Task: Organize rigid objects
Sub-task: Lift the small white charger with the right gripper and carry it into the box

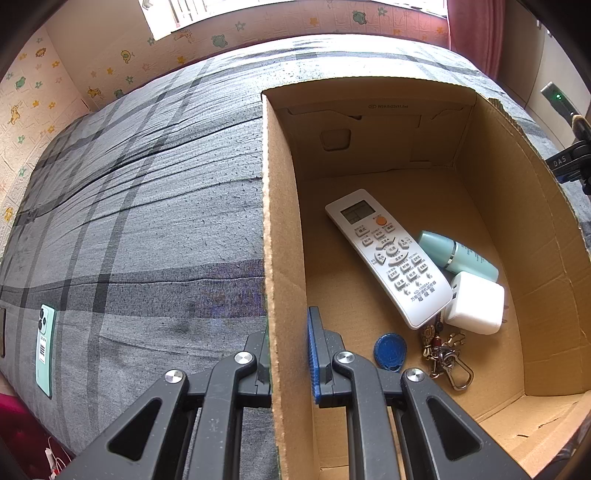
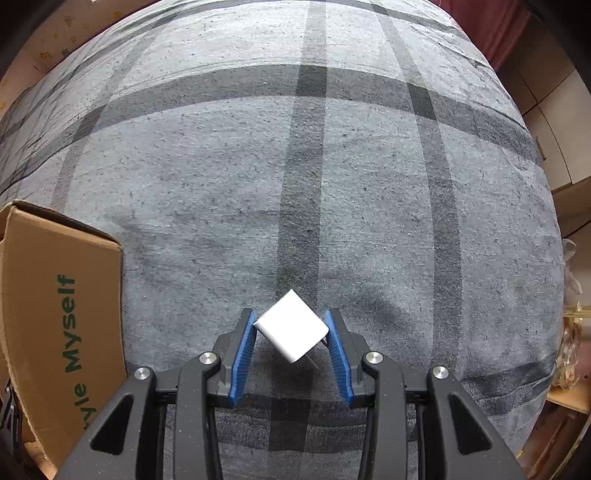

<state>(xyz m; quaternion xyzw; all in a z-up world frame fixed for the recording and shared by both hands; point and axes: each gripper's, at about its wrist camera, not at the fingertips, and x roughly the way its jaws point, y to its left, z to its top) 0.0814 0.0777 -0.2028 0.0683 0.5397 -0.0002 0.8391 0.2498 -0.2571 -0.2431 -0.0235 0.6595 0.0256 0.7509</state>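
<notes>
Black hand-held gripper (image 2: pixel 291 341) linkages, silver screws, ribbed blue finger pads (image 2: pixel 242 354).

A grey plaid bedspread (image 1: pixel 147 206) covers the bed, bordered by cartoon-animal wallpaper (image 1: pixel 33 110), a bright window (image 1: pixel 258 11) and a red curtain (image 1: pixel 476 33) at the far side, with wooden cabinets (image 2: pixel 554 122) to the right.

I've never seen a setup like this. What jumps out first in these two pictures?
In the right wrist view, a small white plug-in charger cube sits tilted between the right tool's blue pads on a grey checked bedcover. In the left wrist view, the left tool is clamped on the wall of an open brown cardboard box holding a white remote control.
</notes>
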